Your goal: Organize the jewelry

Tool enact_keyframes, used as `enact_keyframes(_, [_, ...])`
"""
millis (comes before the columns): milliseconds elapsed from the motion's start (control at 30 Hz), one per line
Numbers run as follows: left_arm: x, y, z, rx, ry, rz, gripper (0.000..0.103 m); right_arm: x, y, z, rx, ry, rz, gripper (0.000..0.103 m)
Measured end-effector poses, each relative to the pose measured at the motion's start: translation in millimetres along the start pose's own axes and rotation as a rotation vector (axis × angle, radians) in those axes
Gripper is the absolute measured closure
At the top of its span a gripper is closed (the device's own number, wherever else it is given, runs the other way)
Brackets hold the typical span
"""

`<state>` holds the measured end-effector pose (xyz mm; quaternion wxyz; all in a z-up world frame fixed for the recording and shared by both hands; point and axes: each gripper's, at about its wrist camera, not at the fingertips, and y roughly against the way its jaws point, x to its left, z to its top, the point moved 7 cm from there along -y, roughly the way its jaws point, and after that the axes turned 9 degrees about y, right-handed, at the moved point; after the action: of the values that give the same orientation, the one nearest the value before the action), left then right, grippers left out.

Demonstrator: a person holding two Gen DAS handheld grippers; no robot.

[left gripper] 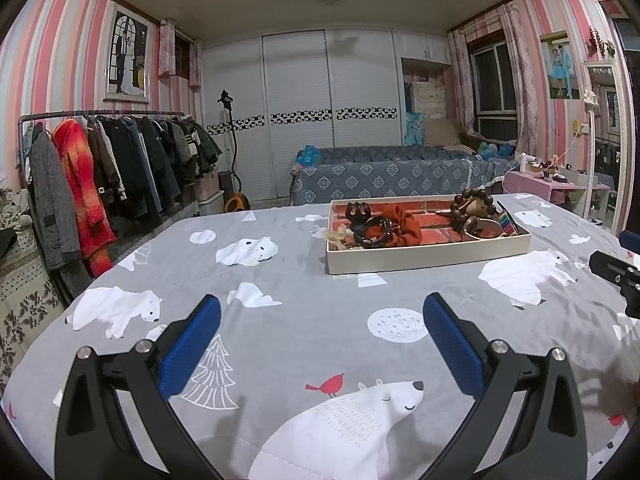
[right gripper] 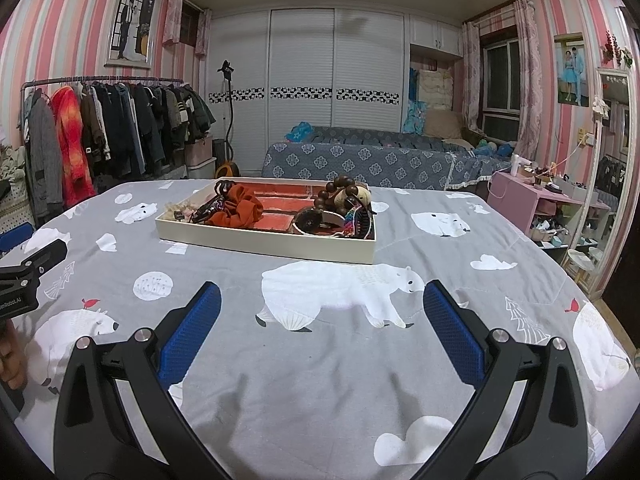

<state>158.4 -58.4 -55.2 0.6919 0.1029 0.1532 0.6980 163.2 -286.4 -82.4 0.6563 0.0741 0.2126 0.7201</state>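
The tray (left gripper: pixel 428 258) lies on the bed (left gripper: pixel 304 344), on a grey cover with polar bears. In the tray's left end are a rust scrunchie (left gripper: pixel 404 226), a dark hair claw (left gripper: pixel 357 211) and a black bracelet (left gripper: pixel 374 232). In its right end are wooden beads (left gripper: pixel 474 202). Near the tray, the left gripper (left gripper: pixel 322 344) and right gripper (right gripper: pixel 322 332) are both wide open and hold nothing.
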Motion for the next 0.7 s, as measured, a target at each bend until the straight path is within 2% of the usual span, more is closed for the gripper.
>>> enact_keyframes(700, [0.7,0.9,0.9,0.004,0.011,-0.021,0.004,-4.6,-5.5,-3.8,0.014,-0.026,0.006,0.005])
